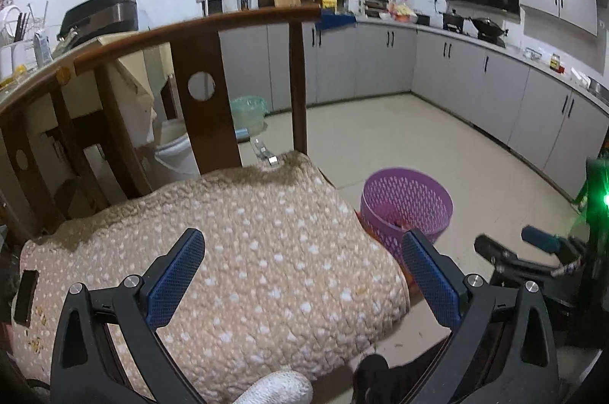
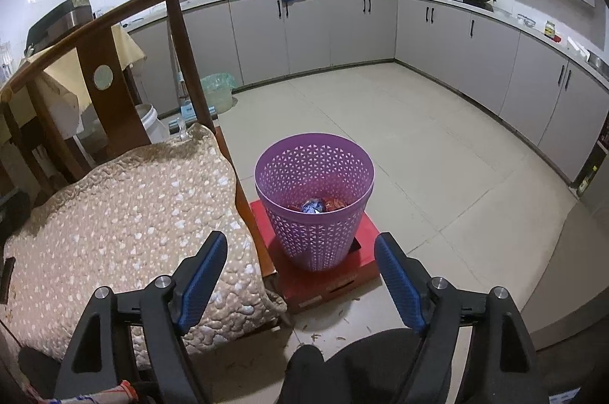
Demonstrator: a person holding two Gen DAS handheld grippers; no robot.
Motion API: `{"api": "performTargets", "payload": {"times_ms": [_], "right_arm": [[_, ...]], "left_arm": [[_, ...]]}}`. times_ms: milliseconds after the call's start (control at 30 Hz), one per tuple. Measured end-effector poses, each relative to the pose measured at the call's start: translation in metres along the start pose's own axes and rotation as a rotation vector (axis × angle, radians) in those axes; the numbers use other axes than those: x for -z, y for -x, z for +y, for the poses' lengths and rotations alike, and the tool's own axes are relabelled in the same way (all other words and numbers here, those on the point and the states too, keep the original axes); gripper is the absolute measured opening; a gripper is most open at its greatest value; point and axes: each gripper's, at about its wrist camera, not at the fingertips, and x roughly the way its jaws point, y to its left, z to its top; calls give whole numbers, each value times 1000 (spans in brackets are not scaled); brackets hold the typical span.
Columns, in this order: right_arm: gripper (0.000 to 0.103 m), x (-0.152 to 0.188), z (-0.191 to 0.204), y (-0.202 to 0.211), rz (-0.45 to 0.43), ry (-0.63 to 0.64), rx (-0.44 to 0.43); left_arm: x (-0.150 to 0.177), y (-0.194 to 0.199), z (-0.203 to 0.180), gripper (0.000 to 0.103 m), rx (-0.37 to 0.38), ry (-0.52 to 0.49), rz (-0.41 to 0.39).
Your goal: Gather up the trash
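A: Where's the bin from each gripper?
B: From the left gripper (image 1: 303,257), the purple bin (image 1: 406,206) sits at about one o'clock, past the right fingertip and beyond the cushion's edge. The jaws are spread wide, nothing between them.
A: And the right one?
B: The right gripper (image 2: 300,255) is also wide open and empty — the bin (image 2: 314,209) stands at twelve o'clock, just ahead of the gap between the fingers. Trash (image 2: 315,205) lies in its bottom: a blue-and-white crumpled piece with red wrappers on either side.
A: What's it standing on?
B: A low red box (image 2: 335,280) on a pale tiled floor (image 2: 437,156), in a kitchen with grey cabinets (image 2: 342,31) running along the back and round to three o'clock.
A: Anything else close by?
B: At nine to ten o'clock, a wooden chair (image 2: 110,88) with a beige dotted cushion (image 2: 125,225); its seat corner is just beside the box. Behind the chair, a white bucket (image 2: 150,124) and a green-bagged bin (image 2: 217,91). Small scraps dot the floor near six o'clock.
A: Anything blocking?
B: In the left view the cushion (image 1: 243,251) hides the bin's lower left side.
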Motion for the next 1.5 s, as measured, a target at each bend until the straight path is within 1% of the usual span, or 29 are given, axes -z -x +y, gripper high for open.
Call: {"api": "performTargets", "payload": {"times_ms": [133, 300, 533, 1500], "right_arm": [[83, 2, 2, 1, 4, 2, 12], [84, 4, -2, 1, 11, -3, 32], [84, 6, -8, 3, 20, -19, 44], [86, 10, -5, -5, 50, -23, 50]], "left_arm": [[7, -4, -5, 103, 23, -12, 39], [11, -7, -13, 103, 45, -29, 63], [13, -6, -18, 103, 52, -39, 73], [20, -16, -25, 103, 64, -60, 117]]}}
